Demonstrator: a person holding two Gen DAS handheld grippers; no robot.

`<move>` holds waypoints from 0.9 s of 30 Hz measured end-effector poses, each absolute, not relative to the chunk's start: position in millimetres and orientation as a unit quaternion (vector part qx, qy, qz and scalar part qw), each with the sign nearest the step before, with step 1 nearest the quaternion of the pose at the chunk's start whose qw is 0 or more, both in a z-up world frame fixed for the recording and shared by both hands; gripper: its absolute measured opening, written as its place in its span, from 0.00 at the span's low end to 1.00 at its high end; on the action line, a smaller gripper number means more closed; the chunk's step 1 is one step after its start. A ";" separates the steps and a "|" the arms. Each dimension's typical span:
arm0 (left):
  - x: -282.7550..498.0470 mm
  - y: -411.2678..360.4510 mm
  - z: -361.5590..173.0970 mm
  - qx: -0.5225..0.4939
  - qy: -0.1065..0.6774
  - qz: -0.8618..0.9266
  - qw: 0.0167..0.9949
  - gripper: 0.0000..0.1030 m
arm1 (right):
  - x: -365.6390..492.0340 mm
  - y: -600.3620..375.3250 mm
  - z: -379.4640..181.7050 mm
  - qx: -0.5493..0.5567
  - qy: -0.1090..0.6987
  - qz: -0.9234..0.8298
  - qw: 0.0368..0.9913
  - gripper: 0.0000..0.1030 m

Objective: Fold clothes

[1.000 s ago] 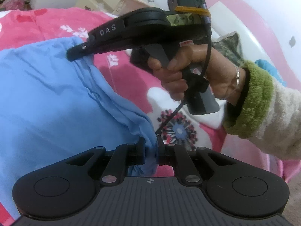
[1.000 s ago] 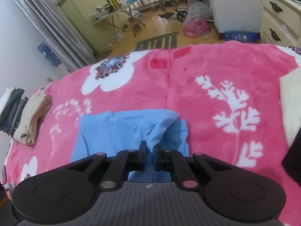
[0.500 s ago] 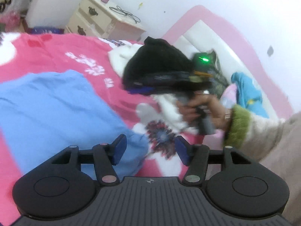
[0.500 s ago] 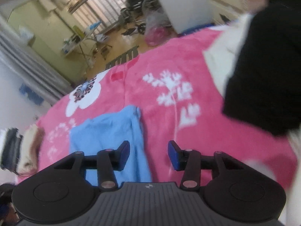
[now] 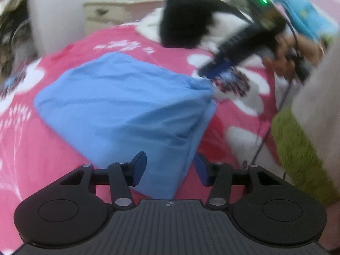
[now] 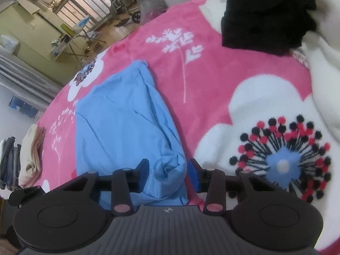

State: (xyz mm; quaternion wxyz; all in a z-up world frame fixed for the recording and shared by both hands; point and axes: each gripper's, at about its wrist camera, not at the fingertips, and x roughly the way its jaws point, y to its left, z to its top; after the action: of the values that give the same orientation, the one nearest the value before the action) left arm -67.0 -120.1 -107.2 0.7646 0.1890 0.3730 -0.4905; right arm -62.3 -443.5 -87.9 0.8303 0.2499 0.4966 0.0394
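Observation:
A light blue garment [image 5: 125, 106] lies folded on the pink flowered blanket [image 5: 31, 159]. My left gripper [image 5: 170, 169] hovers over its near corner. The jaws are apart and closing, with the corner lying between the pads, which do not press on it. In the right wrist view the same garment [image 6: 123, 123] stretches away, and a bunched end lies between the pads of my right gripper [image 6: 167, 172], whose jaws are also apart and closing without pinching it. The left wrist view shows the right gripper [image 5: 214, 71] at the garment's far right corner, held in a hand.
A black garment [image 6: 265, 14] lies on a white fleecy one [image 6: 325, 68] at the head of the bed. Folded clothes [image 6: 31, 148] are stacked at the bed's left edge. A cream nightstand [image 5: 110, 10] stands behind the bed. A green-cuffed sleeve [image 5: 297, 144] crosses the right side.
Both grippers were shut on pinched blue cloth a second ago; they let go and the garment now lies flat. Both hands have moved sideways and rolled since.

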 end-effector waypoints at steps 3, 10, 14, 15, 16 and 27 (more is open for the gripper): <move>-74.2 -132.3 -116.7 0.244 0.358 -0.481 0.762 0.40 | -58.9 -428.8 -82.4 0.201 0.492 0.052 0.846 0.40; -71.8 -138.8 -130.5 0.274 0.360 -0.461 0.763 0.36 | -57.0 -400.4 -86.0 0.109 0.502 0.069 0.855 0.34; -71.5 -143.2 -134.4 0.284 0.355 -0.443 0.772 0.35 | -58.2 -394.1 -93.3 0.076 0.515 0.067 0.851 0.17; -70.6 -143.8 -134.6 0.283 0.354 -0.439 0.776 0.35 | -58.3 -393.6 -94.5 0.072 0.517 0.066 0.851 0.16; -70.0 -144.4 -134.4 0.282 0.353 -0.437 0.778 0.35 | -58.7 -394.1 -94.7 0.074 0.517 0.066 0.850 0.16; -66.5 -152.5 -137.1 0.265 0.345 -0.443 0.784 0.13 | -55.2 -398.6 -98.8 0.092 0.531 0.066 0.840 0.21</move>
State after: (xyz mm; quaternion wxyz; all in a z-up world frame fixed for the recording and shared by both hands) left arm -66.5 -152.5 -137.1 0.7840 0.2653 0.3449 -0.4427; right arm -55.2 -398.6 -98.8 0.8397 0.0919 0.5312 0.0657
